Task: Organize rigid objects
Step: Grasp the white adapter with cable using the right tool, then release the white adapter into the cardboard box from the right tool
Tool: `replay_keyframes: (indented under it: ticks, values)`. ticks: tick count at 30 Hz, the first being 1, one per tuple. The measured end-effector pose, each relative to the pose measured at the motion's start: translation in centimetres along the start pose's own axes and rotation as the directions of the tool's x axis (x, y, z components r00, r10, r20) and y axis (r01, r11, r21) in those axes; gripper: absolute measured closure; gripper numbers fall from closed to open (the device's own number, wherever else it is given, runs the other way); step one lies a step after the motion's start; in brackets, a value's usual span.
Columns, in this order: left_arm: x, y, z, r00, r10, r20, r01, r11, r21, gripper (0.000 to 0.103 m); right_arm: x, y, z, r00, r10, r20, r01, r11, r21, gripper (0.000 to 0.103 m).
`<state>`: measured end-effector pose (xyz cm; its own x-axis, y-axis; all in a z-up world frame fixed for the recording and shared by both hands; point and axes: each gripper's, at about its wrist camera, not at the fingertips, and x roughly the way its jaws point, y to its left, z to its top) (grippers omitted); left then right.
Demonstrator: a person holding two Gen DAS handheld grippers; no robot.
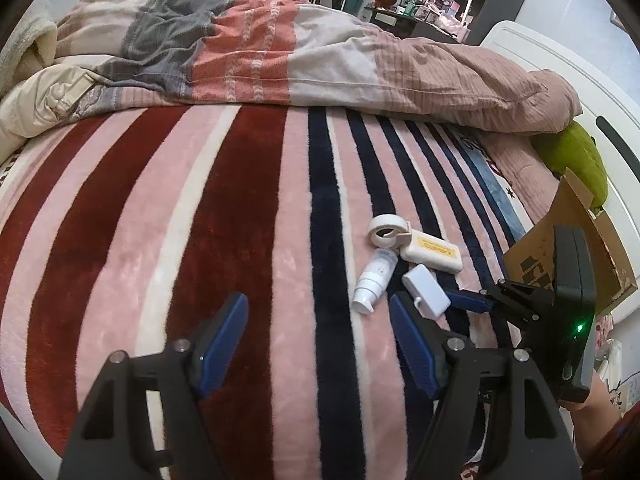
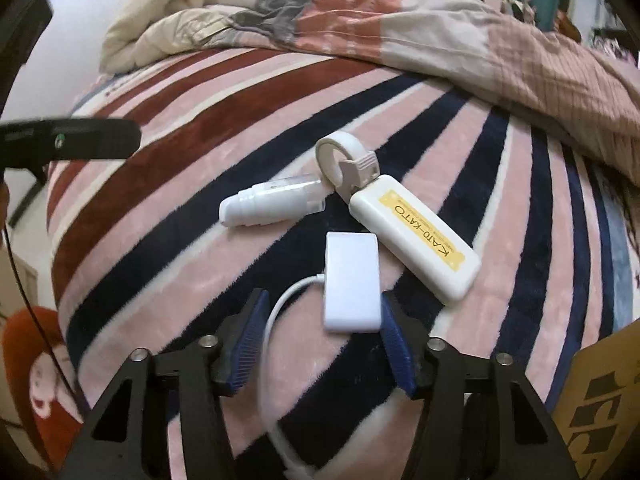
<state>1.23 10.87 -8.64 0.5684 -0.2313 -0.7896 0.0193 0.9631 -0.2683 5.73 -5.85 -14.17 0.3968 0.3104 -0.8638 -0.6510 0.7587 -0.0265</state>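
Left wrist view: my left gripper (image 1: 316, 344) hangs over a striped fleece blanket (image 1: 160, 220) on a bed, its blue pads spread wide with only fabric between them. Just ahead and to the right lies a cluster of small white items: a tape dispenser (image 1: 387, 232), a cream case with a yellow label (image 1: 432, 251) touching it, a small pump bottle (image 1: 374, 280) lying on its side, and a flat white adapter box (image 1: 427, 290). My right gripper (image 1: 460, 300) reaches into that cluster from the right, one blue pad on each side of the adapter box. A cardboard box (image 1: 568, 240) sits at the bed's right edge, beside a green plush toy (image 1: 576, 160). A rumpled patchwork quilt (image 1: 280, 52) is heaped along the far side.

Right wrist view: my right gripper (image 2: 320, 340) straddles the near end of the white adapter box (image 2: 352, 280). The right pad (image 2: 394, 344) lies against the box's edge; the left pad (image 2: 248, 344) stands clear, with the box's white cable (image 2: 276, 320) looping through the gap. The jaws are not clamped on the box. Beyond it lie the pump bottle (image 2: 268, 204), the tape dispenser (image 2: 340, 156) and the yellow-labelled case (image 2: 416, 236), which is touching the dispenser. A corner of the cardboard box (image 2: 600, 400) shows at lower right.
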Motion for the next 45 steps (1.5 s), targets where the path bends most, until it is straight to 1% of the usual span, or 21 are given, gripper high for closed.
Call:
replay_keyframes:
  ticks: [1, 2, 5, 8, 11, 15, 16, 17, 18, 19, 20, 22, 23, 25, 28, 30, 33, 36, 37, 41, 45]
  values:
    - [-0.1, -0.2, 0.0, 1.000, -0.003, 0.001, 0.003, 1.000, 0.002, 0.033, -0.2, 0.1, 0.0, 1.000, 0.001, 0.003, -0.001, 1.000, -0.003, 0.064]
    - [-0.3, -0.3, 0.0, 1.000, -0.007, 0.001, 0.007, 1.000, 0.004, 0.033, -0.4, 0.3, 0.1, 1.000, 0.000, 0.006, 0.000, 1.000, -0.010, 0.066]
    - [-1.0, -1.2, 0.1, 1.000, -0.026, 0.005, 0.026, 0.999, 0.019, 0.033, -1.5, 0.6, 0.2, 1.000, 0.005, 0.027, -0.004, 1.000, -0.027, 0.067]
    - [-1.8, -2.4, 0.3, 0.999, -0.053, 0.012, 0.053, 0.998, 0.036, 0.033, -3.3, 1.0, 0.6, 0.997, 0.047, 0.066, -0.044, 0.998, -0.041, 0.068]
    - [-3.1, -4.1, 0.9, 0.993, -0.120, 0.024, 0.118, 0.991, 0.056, 0.033, -6.0, 1.8, 1.4, 0.988, 0.090, 0.123, -0.081, 0.994, -0.079, 0.068]
    - [-5.1, -6.8, 2.3, 0.975, -0.214, 0.051, 0.209, 0.973, 0.096, 0.033, -10.5, 2.7, 2.8, 0.963, 0.161, 0.214, -0.133, 0.981, -0.140, 0.068]
    - [-5.8, -7.6, 2.8, 0.970, -0.234, 0.061, 0.227, 0.968, 0.111, 0.035, -11.6, 2.8, 3.0, 0.957, 0.171, 0.237, -0.135, 0.978, -0.158, 0.068]
    - [-6.3, -8.4, 3.2, 0.966, -0.248, 0.068, 0.239, 0.963, 0.125, 0.041, -13.2, 2.9, 3.3, 0.947, 0.178, 0.267, -0.132, 0.974, -0.181, 0.068]
    - [-7.1, -9.4, 3.7, 0.959, -0.271, 0.084, 0.257, 0.955, 0.147, 0.044, -14.2, 2.9, 3.5, 0.940, 0.183, 0.287, -0.130, 0.972, -0.194, 0.068]
    - [-7.8, -10.0, 4.2, 0.953, -0.287, 0.095, 0.269, 0.949, 0.163, 0.052, -15.3, 2.7, 3.7, 0.934, 0.182, 0.306, -0.123, 0.971, -0.204, 0.068]
    - [-8.3, -10.7, 4.6, 0.949, -0.298, 0.101, 0.278, 0.944, 0.177, 0.057, -16.5, 2.4, 3.8, 0.931, 0.162, 0.328, -0.098, 0.974, -0.203, 0.068]
    - [-9.3, -12.7, 5.6, 0.944, -0.307, 0.120, 0.276, 0.935, 0.221, 0.065, -18.3, 1.4, 3.9, 0.920, 0.153, 0.362, -0.084, 0.976, -0.199, 0.068]
    - [-9.6, -13.6, 6.0, 0.943, -0.311, 0.121, 0.276, 0.931, 0.240, 0.067, -19.2, 0.8, 3.8, 0.915, 0.144, 0.376, -0.076, 0.979, -0.190, 0.068]
    - [-9.9, -15.7, 6.9, 0.933, -0.342, 0.113, 0.301, 0.912, 0.277, 0.069, -20.9, -0.3, 3.6, 0.905, 0.127, 0.406, -0.058, 0.983, -0.177, 0.068]
    - [-9.5, -19.3, 7.8, 0.928, -0.360, 0.096, 0.310, 0.889, 0.336, 0.069, -23.1, -2.8, 2.8, 0.895, 0.073, 0.440, -0.017, 0.991, -0.130, 0.068]
    - [-8.8, -21.6, 8.3, 0.925, -0.372, 0.074, 0.322, 0.873, 0.365, 0.069, -23.9, -4.5, 2.1, 0.895, 0.040, 0.444, 0.003, 0.995, -0.095, 0.068]
    - [-6.9, -25.0, 8.7, 0.916, -0.400, 0.021, 0.361, 0.847, 0.391, 0.070, -24.9, -7.2, 0.6, 0.900, -0.016, 0.436, 0.034, 0.999, -0.032, 0.068]
    - [-4.5, -27.9, 8.7, 0.912, -0.407, -0.044, 0.388, 0.826, 0.409, 0.071, -25.0, -10.0, -1.2, 0.911, -0.065, 0.407, 0.058, 0.998, 0.029, 0.068]
    - [-3.4, -28.9, 8.5, 0.912, -0.403, -0.070, 0.394, 0.820, 0.414, 0.071, -24.8, -10.9, -1.9, 0.919, -0.076, 0.386, 0.060, 0.997, 0.054, 0.068]
    - [-0.2, -31.3, 7.7, 0.910, -0.383, -0.158, 0.413, 0.809, 0.418, 0.071, -23.4, -13.5, -3.7, 0.947, -0.090, 0.308, 0.056, 0.992, 0.116, 0.068]
    - [1.7, -32.0, 7.0, 0.909, -0.361, -0.210, 0.417, 0.809, 0.415, 0.071, -22.3, -14.9, -5.0, 0.967, -0.092, 0.237, 0.058, 0.987, 0.148, 0.068]
